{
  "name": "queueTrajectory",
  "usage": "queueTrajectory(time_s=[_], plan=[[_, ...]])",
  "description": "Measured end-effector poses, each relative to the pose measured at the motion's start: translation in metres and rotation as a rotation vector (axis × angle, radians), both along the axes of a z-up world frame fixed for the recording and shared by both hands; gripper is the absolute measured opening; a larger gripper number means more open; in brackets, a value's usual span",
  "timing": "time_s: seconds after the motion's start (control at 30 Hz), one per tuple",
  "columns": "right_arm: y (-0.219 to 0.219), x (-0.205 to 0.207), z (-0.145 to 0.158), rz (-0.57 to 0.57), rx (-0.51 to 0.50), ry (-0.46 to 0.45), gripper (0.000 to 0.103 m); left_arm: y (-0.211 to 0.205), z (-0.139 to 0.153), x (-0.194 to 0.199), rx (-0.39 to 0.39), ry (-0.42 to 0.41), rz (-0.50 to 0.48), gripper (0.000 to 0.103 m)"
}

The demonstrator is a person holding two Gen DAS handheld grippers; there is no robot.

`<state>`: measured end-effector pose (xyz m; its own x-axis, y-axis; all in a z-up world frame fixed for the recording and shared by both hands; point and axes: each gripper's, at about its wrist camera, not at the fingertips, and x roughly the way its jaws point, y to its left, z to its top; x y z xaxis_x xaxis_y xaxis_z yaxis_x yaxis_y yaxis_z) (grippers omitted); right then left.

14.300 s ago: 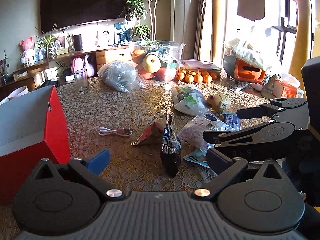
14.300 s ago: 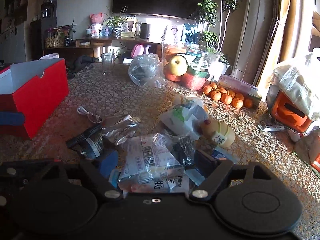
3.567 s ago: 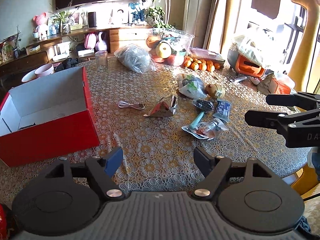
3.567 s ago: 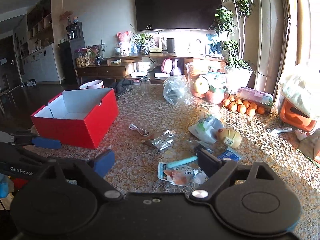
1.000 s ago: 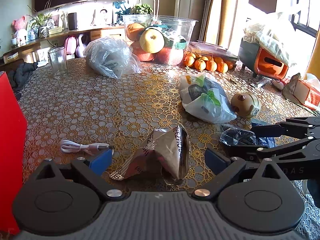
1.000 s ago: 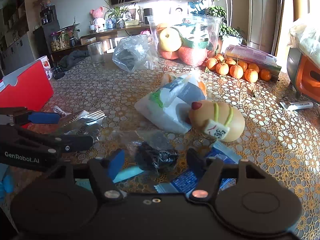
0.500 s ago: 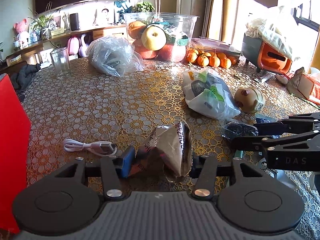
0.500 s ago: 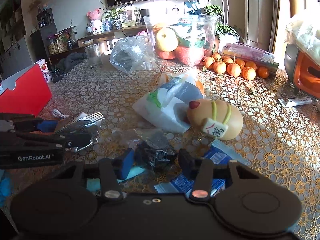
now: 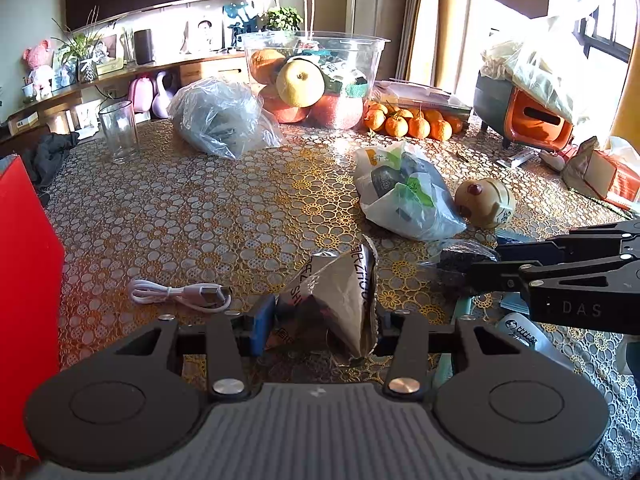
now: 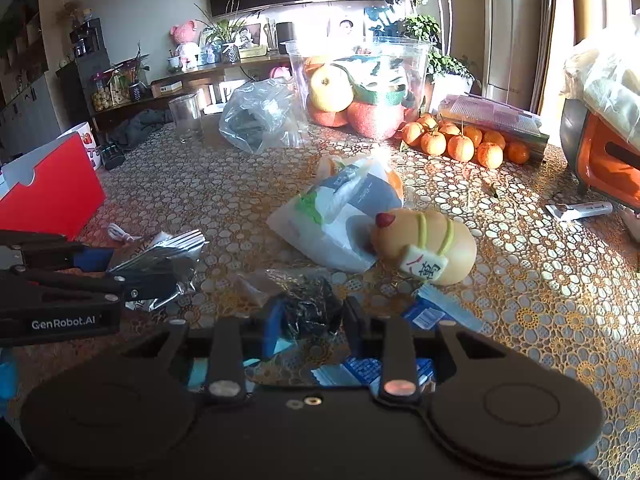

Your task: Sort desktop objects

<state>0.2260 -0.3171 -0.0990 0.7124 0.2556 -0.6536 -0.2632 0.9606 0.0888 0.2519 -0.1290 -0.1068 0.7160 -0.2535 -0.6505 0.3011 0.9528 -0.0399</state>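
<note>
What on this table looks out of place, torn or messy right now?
Loose litter lies on the table: a torn-open silver wrapper gripped by the left gripper, and a crumpled black bag pinched in the right gripper. Both grippers have just been closing. A white cable lies loose beside the wrapper.

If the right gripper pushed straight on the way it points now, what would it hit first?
Apart from the crumpled black plastic wrapper that the right gripper has just been closing on, the first thing looks to be the white printed plastic bag beside the tan rounded toy; depth is uncertain.
</note>
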Motion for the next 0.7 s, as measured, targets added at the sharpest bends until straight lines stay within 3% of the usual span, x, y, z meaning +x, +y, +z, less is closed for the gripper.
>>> queueTrajectory(time_s=[0.3, 0.7], plan=[[0.0, -0.008, 0.012, -0.011, -0.001, -0.018, 0.022, 0.005, 0.015, -0.011, -0.025, -0.012, 0.008, 0.044], [0.006, -0.032, 0.048, -0.006, 0.029, -0.067, 0.021, 0.015, 0.043, -0.037, -0.054, -0.033, 0.011, 0.044]])
